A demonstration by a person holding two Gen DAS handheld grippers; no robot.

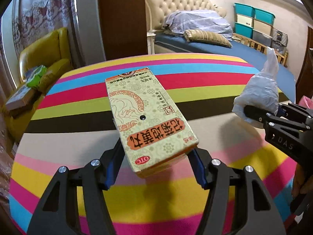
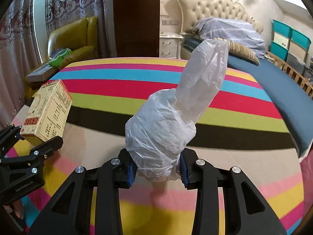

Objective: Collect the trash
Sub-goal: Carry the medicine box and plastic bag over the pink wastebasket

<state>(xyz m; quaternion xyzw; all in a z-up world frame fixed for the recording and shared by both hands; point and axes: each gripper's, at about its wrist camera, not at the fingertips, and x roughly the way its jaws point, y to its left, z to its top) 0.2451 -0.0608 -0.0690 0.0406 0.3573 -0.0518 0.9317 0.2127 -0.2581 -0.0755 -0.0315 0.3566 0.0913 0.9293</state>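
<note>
The medicine box (image 1: 148,115) is clamped in the left gripper (image 1: 154,168) above the striped cloth (image 1: 195,74); beside it the right gripper (image 2: 156,169) pinches a crumpled plastic bag (image 2: 166,125). Beyond the cloth: a bed (image 1: 225,48), yellow armchair (image 1: 47,52), stacked bins (image 1: 254,22).

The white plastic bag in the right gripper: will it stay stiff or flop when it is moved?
The white plastic bag looks thin and crinkled, so it probably crushes easily in the right gripper. Its upper part stands up loosely, so it will likely flop and sway. It seems light for its size and may be slippery.
</note>
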